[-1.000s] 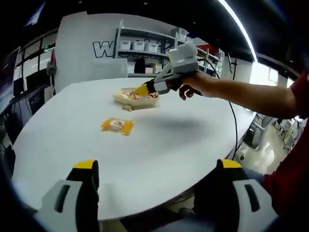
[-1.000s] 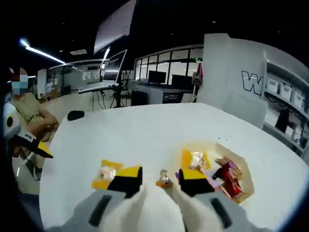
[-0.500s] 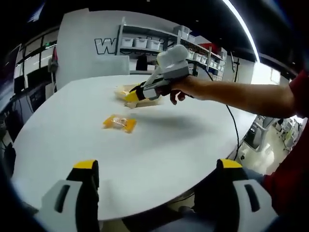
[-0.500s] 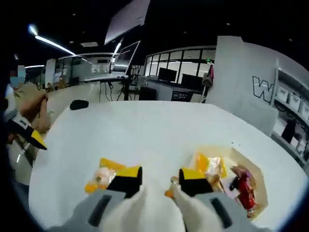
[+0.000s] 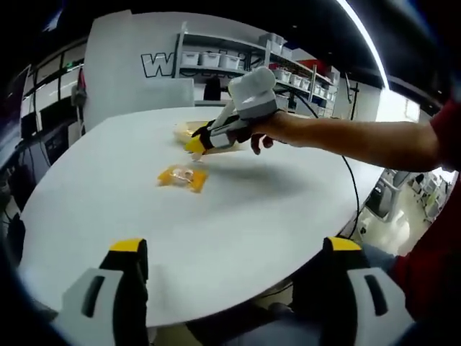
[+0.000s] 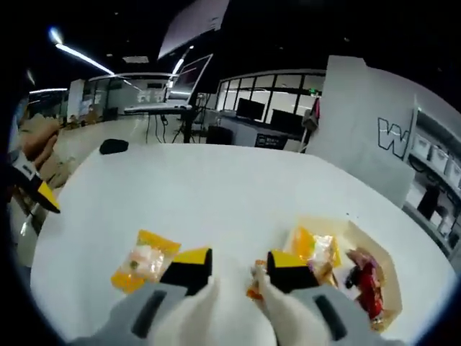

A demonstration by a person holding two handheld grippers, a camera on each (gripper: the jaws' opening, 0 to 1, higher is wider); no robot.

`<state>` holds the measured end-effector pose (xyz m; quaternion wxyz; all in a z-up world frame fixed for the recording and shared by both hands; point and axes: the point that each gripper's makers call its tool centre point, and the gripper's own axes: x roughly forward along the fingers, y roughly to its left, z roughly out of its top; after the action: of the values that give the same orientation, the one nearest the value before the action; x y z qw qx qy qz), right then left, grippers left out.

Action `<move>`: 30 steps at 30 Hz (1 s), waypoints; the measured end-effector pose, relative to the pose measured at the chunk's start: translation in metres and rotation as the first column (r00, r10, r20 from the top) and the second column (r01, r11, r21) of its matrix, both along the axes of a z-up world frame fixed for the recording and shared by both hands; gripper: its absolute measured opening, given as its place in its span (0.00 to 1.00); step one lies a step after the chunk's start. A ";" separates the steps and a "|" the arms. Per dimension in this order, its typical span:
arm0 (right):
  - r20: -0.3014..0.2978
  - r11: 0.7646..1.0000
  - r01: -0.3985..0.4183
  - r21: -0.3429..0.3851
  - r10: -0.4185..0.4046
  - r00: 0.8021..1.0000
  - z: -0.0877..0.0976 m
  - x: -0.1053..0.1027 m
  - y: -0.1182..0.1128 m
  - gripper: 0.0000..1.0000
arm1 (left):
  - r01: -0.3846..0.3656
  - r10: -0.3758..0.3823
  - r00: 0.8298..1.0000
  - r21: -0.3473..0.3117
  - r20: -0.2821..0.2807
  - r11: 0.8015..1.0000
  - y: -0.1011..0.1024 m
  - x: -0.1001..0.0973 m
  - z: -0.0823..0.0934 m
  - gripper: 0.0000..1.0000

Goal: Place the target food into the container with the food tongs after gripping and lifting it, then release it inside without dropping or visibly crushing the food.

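Note:
A yellow snack packet (image 5: 183,176) (image 6: 144,259) lies flat on the white round table (image 5: 252,216). Beyond it stands a shallow beige container (image 6: 364,241) (image 5: 184,130) holding a yellow packet (image 6: 313,245) and a red one (image 6: 366,277). My right gripper (image 6: 238,261) (image 5: 194,144) hovers open just above the table between the packet and the container, held by a hand. A small orange-wrapped sweet (image 6: 254,281) lies on the table by its right jaw. My left gripper (image 5: 236,249) stays wide open near the table's front edge, with nothing between its jaws.
A black object (image 6: 114,146) rests near the far rim of the table. Shelves with white bins (image 5: 209,61) stand behind a white wall panel. A cable (image 5: 351,187) hangs off the table's right side. A person's arm (image 5: 360,144) reaches across from the right.
My right gripper has drifted from over the container towards the yellow packet and lowered a little, still open. The left gripper has not moved.

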<state>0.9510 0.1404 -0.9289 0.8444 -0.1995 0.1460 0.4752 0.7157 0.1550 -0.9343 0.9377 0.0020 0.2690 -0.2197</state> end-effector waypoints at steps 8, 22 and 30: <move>-0.050 1.000 0.026 0.016 -0.025 0.998 0.001 -0.014 -0.017 0.25 | 0.020 -0.020 1.000 -0.003 0.006 1.000 -0.009 -0.001 0.001 0.98; -0.110 0.995 0.088 0.056 -0.082 0.991 0.002 -0.035 -0.050 0.25 | 0.049 -0.049 0.999 0.003 0.019 0.999 -0.021 -0.010 0.006 0.98; -0.125 0.992 0.115 0.055 -0.108 0.986 0.001 -0.049 -0.077 0.25 | 0.077 -0.077 0.997 -0.002 0.025 0.997 -0.034 -0.012 0.007 0.97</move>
<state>0.9024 0.0635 -0.9274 0.8649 -0.1355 0.1936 0.4429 0.7037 0.1207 -0.9277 0.9319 0.0138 0.2565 -0.2562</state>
